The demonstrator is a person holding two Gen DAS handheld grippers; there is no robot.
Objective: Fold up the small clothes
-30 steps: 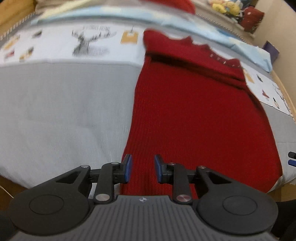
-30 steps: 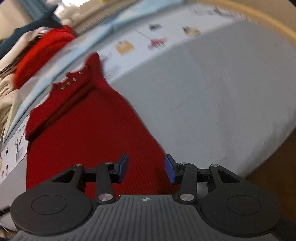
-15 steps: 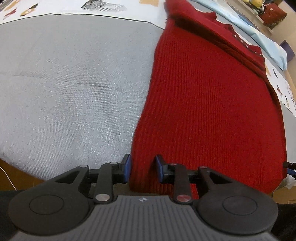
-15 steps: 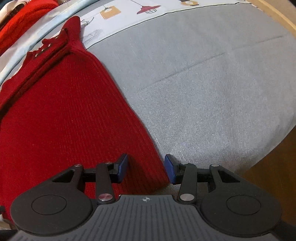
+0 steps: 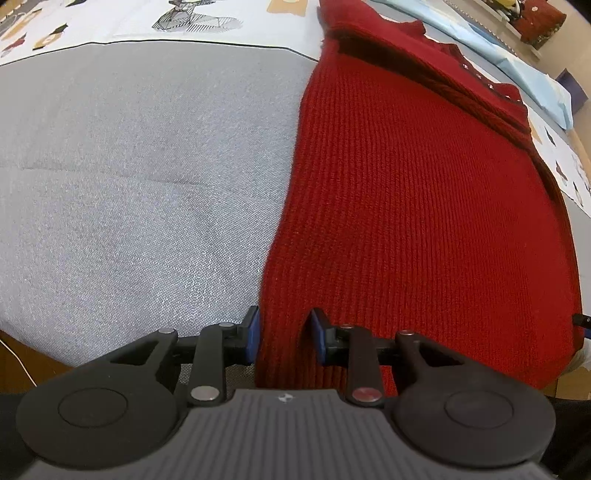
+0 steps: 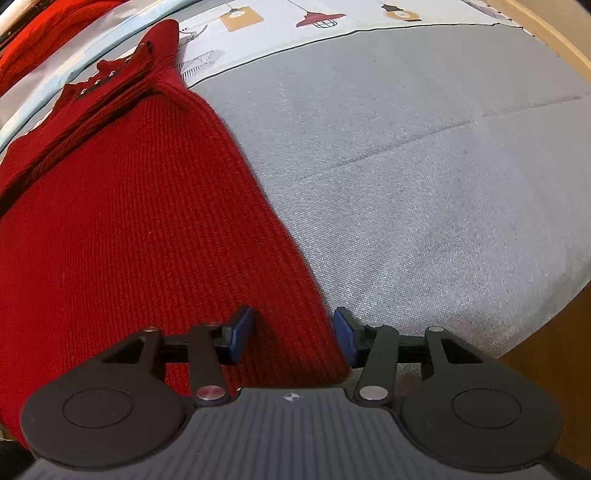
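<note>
A red ribbed knit garment (image 5: 417,192) lies flat on a grey bed cover (image 5: 140,177), its collar end with small studs far from me. My left gripper (image 5: 284,336) is open, its blue pads straddling the garment's near left corner. In the right wrist view the same garment (image 6: 129,206) fills the left half. My right gripper (image 6: 293,334) is open, its pads straddling the garment's near right corner at the hem. Neither jaw has closed on the fabric.
The grey cover (image 6: 424,177) ends in a printed white border (image 5: 192,18) at the far side. Other red clothes (image 6: 48,22) and a light blue sheet (image 5: 517,62) lie beyond. The bed's wooden edge (image 6: 546,387) drops off at the near right.
Both grippers moved down and forward to the garment's near hem; the corners now sit between the open pads. The garment itself has not moved.
</note>
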